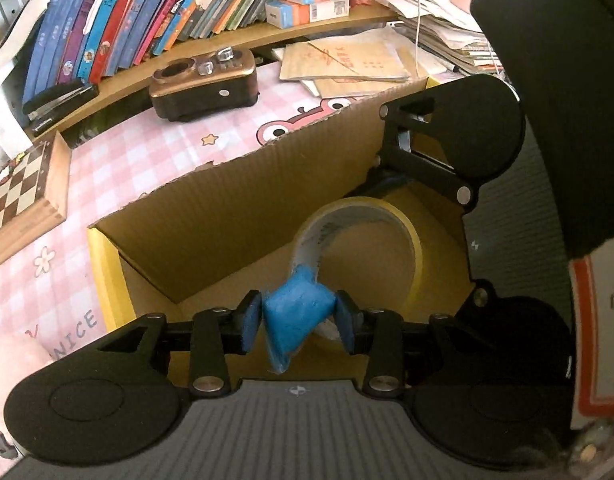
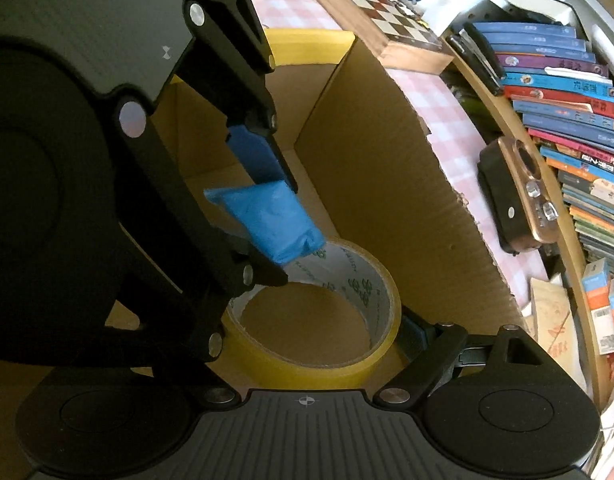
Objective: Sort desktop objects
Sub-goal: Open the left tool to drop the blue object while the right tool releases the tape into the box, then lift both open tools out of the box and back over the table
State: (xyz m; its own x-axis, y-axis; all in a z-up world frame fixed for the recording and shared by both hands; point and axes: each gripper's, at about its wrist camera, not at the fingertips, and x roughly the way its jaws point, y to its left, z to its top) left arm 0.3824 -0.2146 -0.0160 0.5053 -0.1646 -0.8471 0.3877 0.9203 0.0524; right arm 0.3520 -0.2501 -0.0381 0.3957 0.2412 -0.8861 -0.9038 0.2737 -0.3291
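My left gripper (image 1: 298, 318), pointing steeply down into the cardboard box (image 1: 227, 216), has its blue pads either side of a small blue packet (image 1: 297, 312); the jaws stand narrow and look to be barely touching it (a light hold, or one just loosening; I cannot tell which). My right gripper (image 2: 267, 340) holds the yellow tape roll (image 2: 319, 320) across its full width, one finger (image 2: 417, 336) against the outer wall, the other hidden behind my left tool. Both items are inside the box, the roll at or near the floor, the packet just above the roll's rim.

Risks, as I judge them: the soft packet may slip out askew and lodge on the rim. The two tools are crowded together, so withdrawing one could knock the other. A snagged roll could drag the box across the pink checked mat (image 1: 119, 168).
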